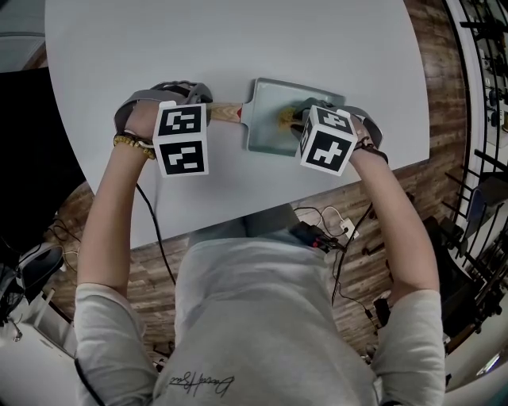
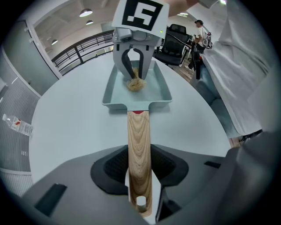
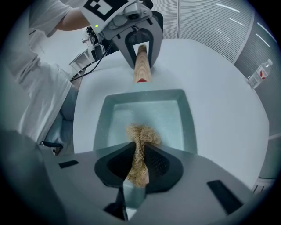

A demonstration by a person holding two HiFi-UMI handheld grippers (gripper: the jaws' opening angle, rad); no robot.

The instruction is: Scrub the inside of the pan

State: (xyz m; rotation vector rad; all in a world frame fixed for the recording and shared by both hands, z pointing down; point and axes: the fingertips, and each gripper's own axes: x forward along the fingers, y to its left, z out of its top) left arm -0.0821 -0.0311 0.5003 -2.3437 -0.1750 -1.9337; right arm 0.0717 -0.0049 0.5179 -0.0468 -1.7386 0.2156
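Left gripper point(image 2: 139, 182): pinching the wooden handle point(image 2: 138, 136);
Right gripper point(image 3: 137, 173): pinching the tan scrubber point(image 3: 142, 134);
Scrubber: inside the pan point(image 3: 189, 123);
Pan: on the grey table point(image 1: 159, 47)

A round, pale grey table point(image 1: 119, 47) fills the middle of the room. Around the table runs a brown wood-plank floor point(image 1: 435, 55), with a tangle of cables point(image 1: 333, 226) lying just off the table's near edge. Right of the table stands a black metal rack point(image 1: 480, 25). Past the table's edge are a black office chair point(image 2: 175, 41), a dark railing point(image 2: 81, 52) and a pale slatted wall point(image 3: 210, 19). Oval ceiling lights point(image 2: 86, 12) glow above the table.
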